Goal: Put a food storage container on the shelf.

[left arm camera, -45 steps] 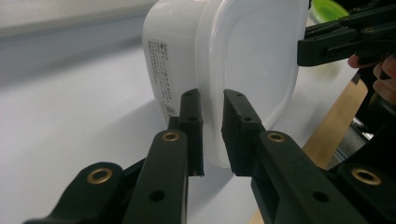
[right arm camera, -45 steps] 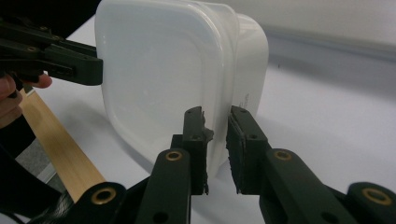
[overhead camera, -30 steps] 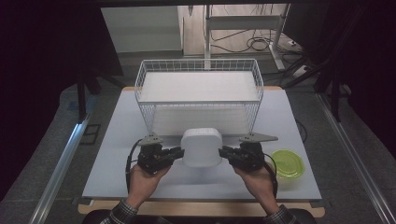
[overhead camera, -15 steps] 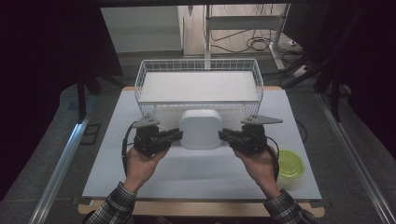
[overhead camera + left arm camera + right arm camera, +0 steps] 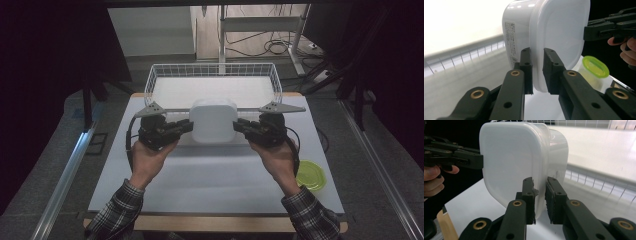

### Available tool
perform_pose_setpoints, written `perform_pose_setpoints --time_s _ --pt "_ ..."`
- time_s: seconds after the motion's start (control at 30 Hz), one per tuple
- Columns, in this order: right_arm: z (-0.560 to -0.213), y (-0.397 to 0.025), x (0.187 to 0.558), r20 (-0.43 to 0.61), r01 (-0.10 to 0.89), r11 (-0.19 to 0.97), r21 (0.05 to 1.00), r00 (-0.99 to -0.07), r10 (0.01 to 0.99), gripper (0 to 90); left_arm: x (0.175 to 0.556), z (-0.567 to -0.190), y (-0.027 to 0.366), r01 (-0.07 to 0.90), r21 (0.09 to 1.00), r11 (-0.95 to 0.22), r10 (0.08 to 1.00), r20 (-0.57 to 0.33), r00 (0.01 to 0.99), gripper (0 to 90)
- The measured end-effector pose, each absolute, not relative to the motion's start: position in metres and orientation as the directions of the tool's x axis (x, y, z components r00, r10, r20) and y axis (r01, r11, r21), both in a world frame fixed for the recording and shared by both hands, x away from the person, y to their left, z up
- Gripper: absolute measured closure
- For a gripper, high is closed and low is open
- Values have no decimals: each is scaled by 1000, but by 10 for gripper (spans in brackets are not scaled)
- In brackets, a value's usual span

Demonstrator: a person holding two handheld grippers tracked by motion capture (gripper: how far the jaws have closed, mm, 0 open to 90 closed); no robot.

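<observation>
Container (image 5: 213, 120) lifted nearer basket (image 5: 165, 75), both tools clamped

overhead forward-down, two close opposing jaw-cams

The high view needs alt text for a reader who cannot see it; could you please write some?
Two hand-held grippers, the left gripper and the right gripper, clamp a white lidded container from opposite sides, holding it before a white wire basket. A green lid lies on the table.

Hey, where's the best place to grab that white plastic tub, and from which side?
By its protruding rim, one gripper from each side. The white tub is wide and smooth, but its thin lip fits between jaws, as the left gripper and right gripper show.
</observation>
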State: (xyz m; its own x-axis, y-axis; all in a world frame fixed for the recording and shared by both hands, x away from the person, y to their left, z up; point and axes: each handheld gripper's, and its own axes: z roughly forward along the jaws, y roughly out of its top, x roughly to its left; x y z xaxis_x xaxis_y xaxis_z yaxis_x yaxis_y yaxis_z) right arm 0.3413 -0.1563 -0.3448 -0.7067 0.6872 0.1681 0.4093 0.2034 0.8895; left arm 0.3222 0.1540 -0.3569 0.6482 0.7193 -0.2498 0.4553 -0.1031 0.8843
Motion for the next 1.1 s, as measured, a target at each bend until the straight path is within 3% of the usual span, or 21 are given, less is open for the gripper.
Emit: perform_pose_setpoints --time_s 0.67,1.1 --pt "-298 -142 389 163 376 169 911 -706 689 782 368 -313 165 427 901 -69 739 -241 629 786" --pt "-306 -144 415 207 425 146 893 -677 706 775 395 -322 159 453 890 -59 749 -261 610 765"
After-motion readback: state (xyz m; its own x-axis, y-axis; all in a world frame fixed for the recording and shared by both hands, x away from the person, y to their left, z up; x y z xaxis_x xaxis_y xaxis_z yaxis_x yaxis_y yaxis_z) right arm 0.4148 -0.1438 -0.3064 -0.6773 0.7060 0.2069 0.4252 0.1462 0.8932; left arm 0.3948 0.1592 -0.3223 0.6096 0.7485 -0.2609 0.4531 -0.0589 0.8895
